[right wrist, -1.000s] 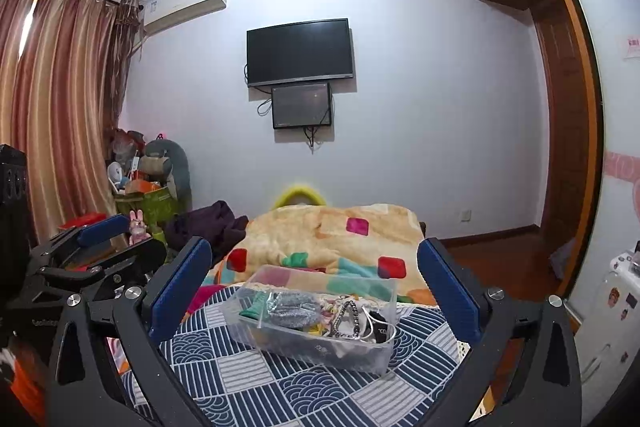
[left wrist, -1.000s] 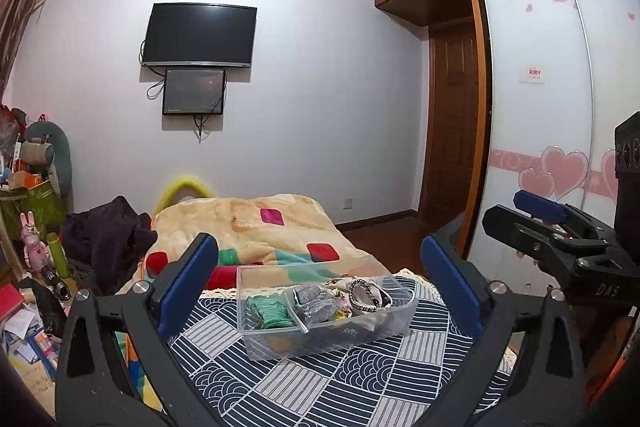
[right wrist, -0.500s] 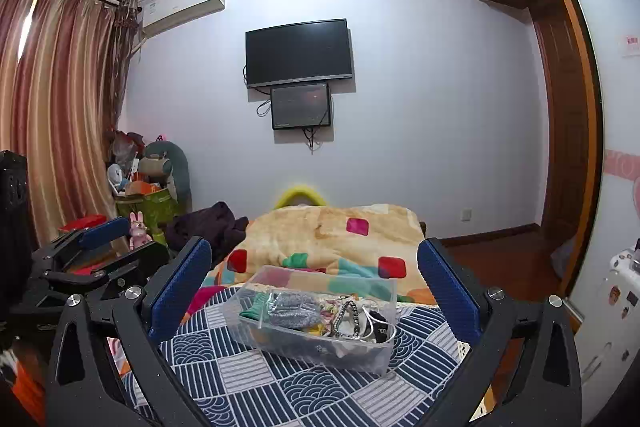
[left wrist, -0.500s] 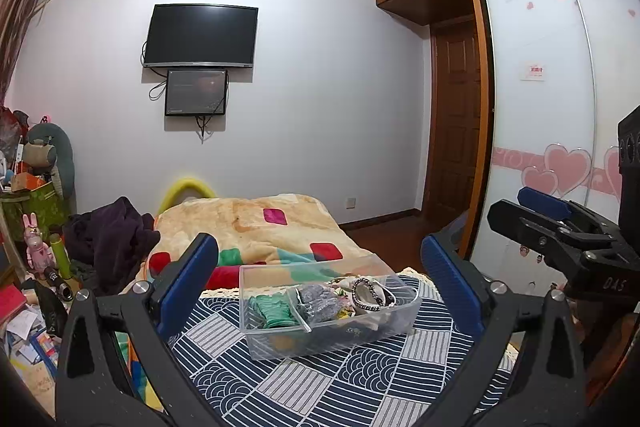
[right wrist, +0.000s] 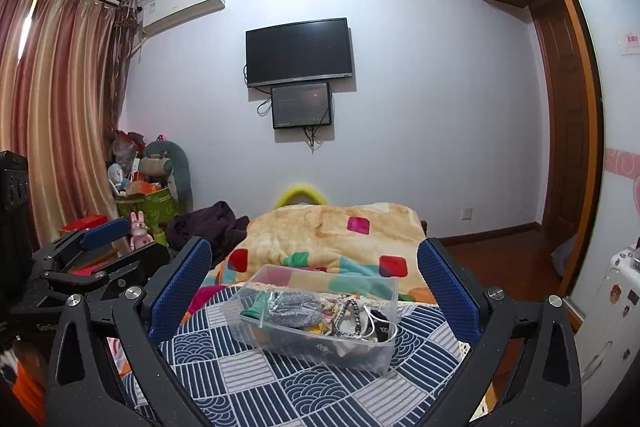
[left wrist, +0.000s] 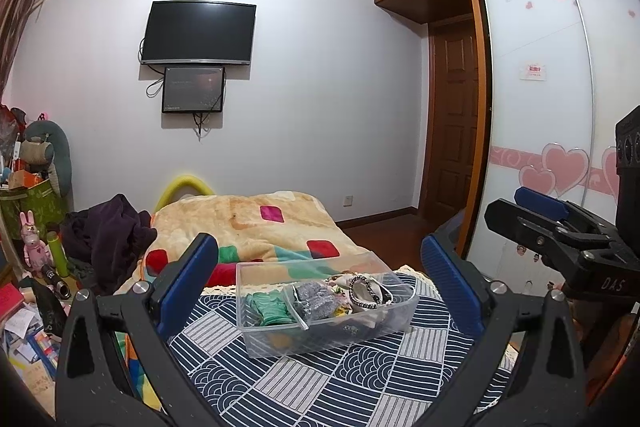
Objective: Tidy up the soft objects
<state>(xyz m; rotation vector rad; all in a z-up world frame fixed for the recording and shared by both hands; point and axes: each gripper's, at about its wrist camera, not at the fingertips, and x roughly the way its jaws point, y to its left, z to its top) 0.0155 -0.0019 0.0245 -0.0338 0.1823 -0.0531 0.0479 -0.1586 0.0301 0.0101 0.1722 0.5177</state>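
While both claws hang spread and empty — left gripper (left wrist: pixel 318 269), right gripper (right wrist: pixel 314 273) | clear bin (left wrist: pixel 320 337) dead ahead, below fingertips | descend slowly onto one soft piece — contents probably tangled.

You are facing a wall-mounted television (left wrist: pixel 199 32): smaller screen (left wrist: pixel 193 89) hanging just beneath it, air conditioner (right wrist: pixel 184 2) sitting up-left of it, curtains (right wrist: pixel 52 115) hanging far left, wooden door (left wrist: pixel 456 139) standing right.

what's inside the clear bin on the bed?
The clear bin has dividers. Left section: folded green cloth. Middle: grey knit bundle. Right: black-and-white bands and mixed small soft items. Anything under those piles is covered.
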